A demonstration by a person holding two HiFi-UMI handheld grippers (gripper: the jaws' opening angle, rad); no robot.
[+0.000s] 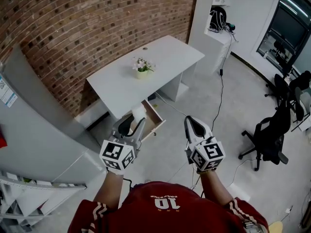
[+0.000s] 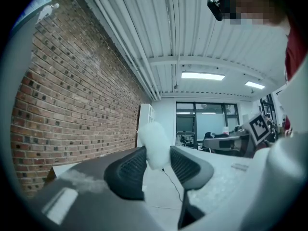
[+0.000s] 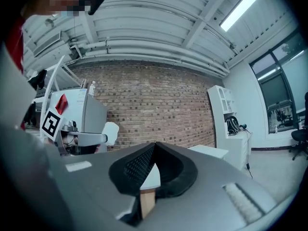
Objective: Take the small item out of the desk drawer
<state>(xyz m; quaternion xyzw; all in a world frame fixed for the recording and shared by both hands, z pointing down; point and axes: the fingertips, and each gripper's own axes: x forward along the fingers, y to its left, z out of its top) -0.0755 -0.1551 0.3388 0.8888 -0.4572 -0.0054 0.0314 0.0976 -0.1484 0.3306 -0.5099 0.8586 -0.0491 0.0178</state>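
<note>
A small white fluffy item sits between the fingers of my left gripper, which is shut on it. In the left gripper view the item bulges above the two dark pads, held level in the air. Just beyond it in the head view, the desk drawer stands pulled out under the white desk. My right gripper hangs to the right of the drawer, shut with nothing in it; its pads meet in the right gripper view, where the left gripper's white item shows at the left.
A small pot of flowers stands on the desk. A grey cabinet fills the left side, a brick wall runs behind. A black office chair stands at the right, and a cable trails over the floor.
</note>
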